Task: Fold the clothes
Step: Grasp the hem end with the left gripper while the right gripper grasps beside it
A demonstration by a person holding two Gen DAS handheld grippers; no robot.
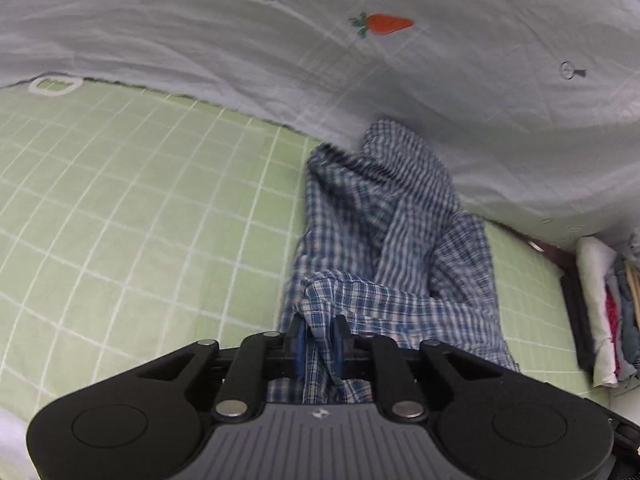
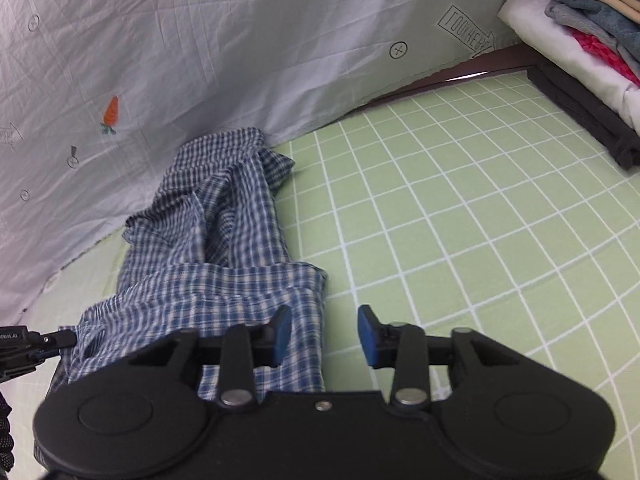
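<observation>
A blue-and-white checked garment (image 1: 384, 220) lies crumpled on the green checked sheet (image 1: 120, 208), stretching from my grippers back to the grey cover. My left gripper (image 1: 319, 340) sits at the garment's near edge. Its jaws stand narrowly apart with a loose fold of the cloth bunched between the blue pads (image 1: 299, 344). In the right wrist view the same garment (image 2: 208, 240) lies to the left. My right gripper (image 2: 324, 332) is open at its near right corner: the left pad (image 2: 282, 332) rests over the cloth edge, the right pad over bare sheet (image 2: 480, 220).
A grey cover (image 1: 200, 40) printed with a carrot (image 1: 384, 24) rises behind the garment. A stack of folded clothes (image 2: 580, 40) sits at the far right of the sheet. The left gripper's tip (image 2: 36, 344) shows at the left edge of the right view.
</observation>
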